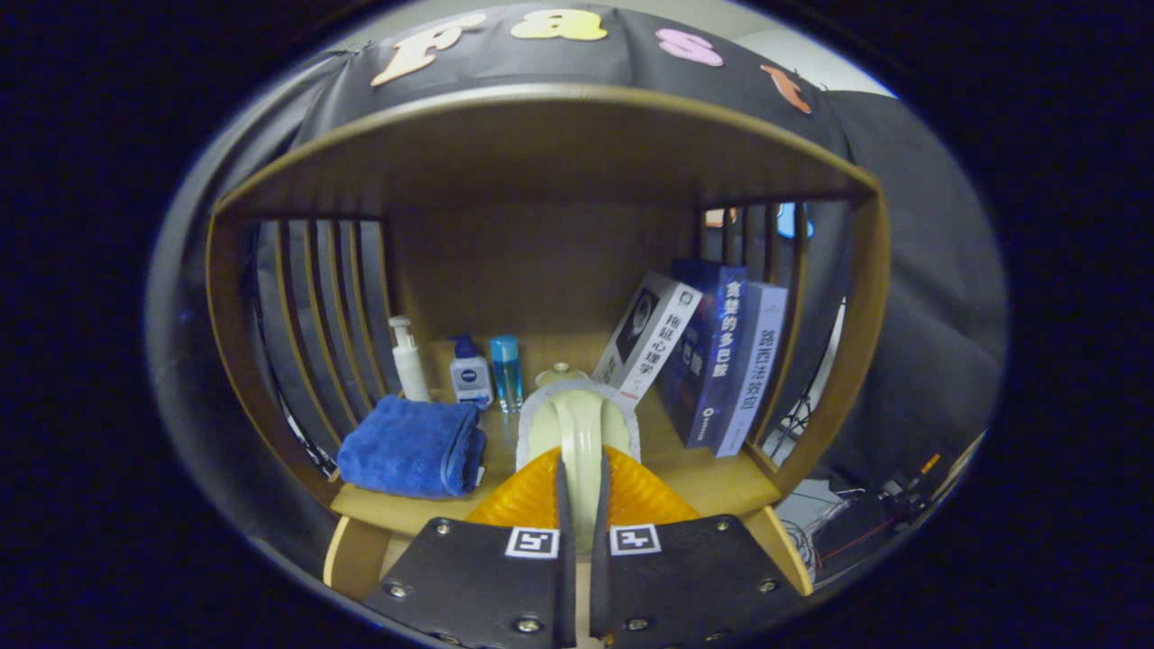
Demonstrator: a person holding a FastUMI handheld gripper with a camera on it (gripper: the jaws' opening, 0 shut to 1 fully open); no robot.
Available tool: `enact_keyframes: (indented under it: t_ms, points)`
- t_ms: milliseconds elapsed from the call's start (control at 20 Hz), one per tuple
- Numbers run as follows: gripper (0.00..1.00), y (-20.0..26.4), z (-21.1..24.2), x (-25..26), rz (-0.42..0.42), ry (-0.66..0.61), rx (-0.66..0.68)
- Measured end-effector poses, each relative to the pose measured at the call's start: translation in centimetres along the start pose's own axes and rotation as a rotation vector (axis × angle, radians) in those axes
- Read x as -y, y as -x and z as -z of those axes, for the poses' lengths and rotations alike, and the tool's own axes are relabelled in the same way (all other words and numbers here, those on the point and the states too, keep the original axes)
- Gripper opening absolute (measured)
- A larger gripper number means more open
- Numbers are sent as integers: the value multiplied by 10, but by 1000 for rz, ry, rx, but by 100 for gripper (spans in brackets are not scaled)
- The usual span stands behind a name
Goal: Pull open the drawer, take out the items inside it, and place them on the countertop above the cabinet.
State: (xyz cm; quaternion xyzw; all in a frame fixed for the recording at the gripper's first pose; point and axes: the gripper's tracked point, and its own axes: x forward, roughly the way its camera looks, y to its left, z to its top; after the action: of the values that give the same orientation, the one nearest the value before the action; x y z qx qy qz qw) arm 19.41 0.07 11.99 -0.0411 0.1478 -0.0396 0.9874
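My gripper (582,464) is shut on the handle of a pale cream, brush-like item (577,410) with a whitish fuzzy rim. The handle runs straight back between both fingers. The item's head lies low over the wooden countertop (712,482) just ahead of the fingertips, inside the open wooden shelf unit. I cannot tell whether it rests on the wood. A small round pale object (559,371) peeks out just beyond its head.
A folded blue towel (410,446) lies left of the fingers. Behind it stand a white pump bottle (408,361), a blue-capped bottle (470,374) and a slim blue bottle (507,370). Books (721,361) lean to the right, against the slatted side wall (766,243).
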Motion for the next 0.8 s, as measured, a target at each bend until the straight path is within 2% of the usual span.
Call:
enact_keyframes:
  t_ms: [400, 500, 800]
  points:
    - [7, -86, 78, -25, -23, -75, -211]
    - [7, -106, 67, -22, -1, -106, -162]
    - [7, -148, 66, -26, -22, -254, -181]
